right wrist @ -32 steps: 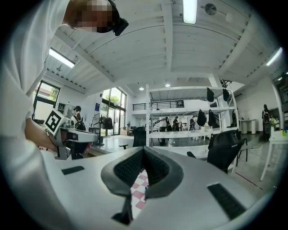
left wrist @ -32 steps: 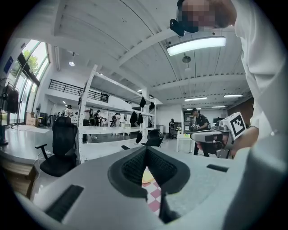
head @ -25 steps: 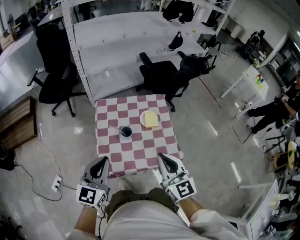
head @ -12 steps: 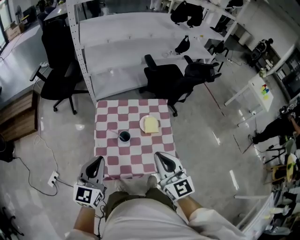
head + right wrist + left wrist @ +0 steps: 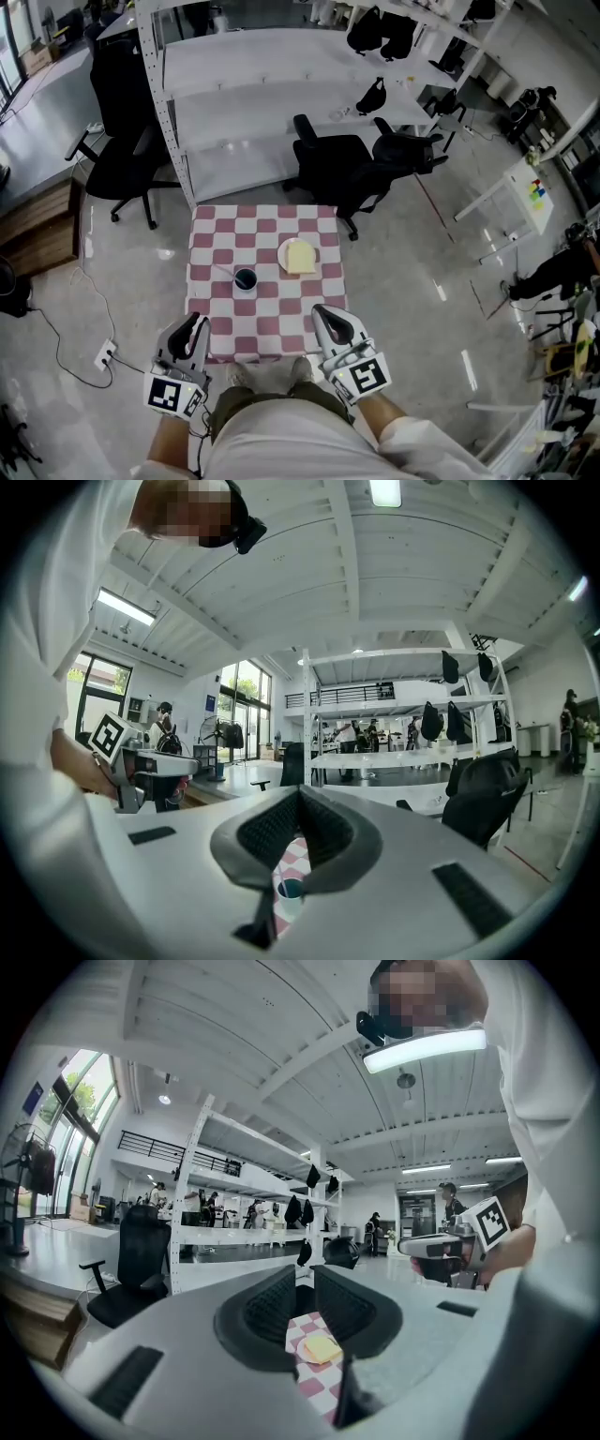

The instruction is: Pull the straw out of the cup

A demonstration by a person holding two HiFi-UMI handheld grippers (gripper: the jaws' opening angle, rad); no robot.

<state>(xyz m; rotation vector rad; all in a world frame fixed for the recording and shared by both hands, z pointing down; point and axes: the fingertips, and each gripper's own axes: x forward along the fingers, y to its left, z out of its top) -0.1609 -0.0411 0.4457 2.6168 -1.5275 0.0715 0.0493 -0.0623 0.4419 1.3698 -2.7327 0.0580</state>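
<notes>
A dark cup (image 5: 245,279) stands on the left half of the small table's red-and-white checked cloth (image 5: 267,319). A thin straw (image 5: 223,271) leans out of it to the left. In the right gripper view the cup (image 5: 290,892) shows low between the jaws, well ahead. My left gripper (image 5: 190,334) hangs short of the table's near edge. Its jaws have just been opening and stand slightly apart (image 5: 304,1274) with nothing between them. My right gripper (image 5: 334,328) is held level beside it, tips together (image 5: 298,794), holding nothing.
A white plate (image 5: 298,255) with a yellow slab lies right of the cup. Black office chairs (image 5: 333,169) and a white metal rack (image 5: 253,103) stand beyond the table. A cable and socket (image 5: 105,354) lie on the floor at left. People work in the background.
In the head view the table has slid a little nearer to both grippers. The grippers stay in front of the person's waist.
</notes>
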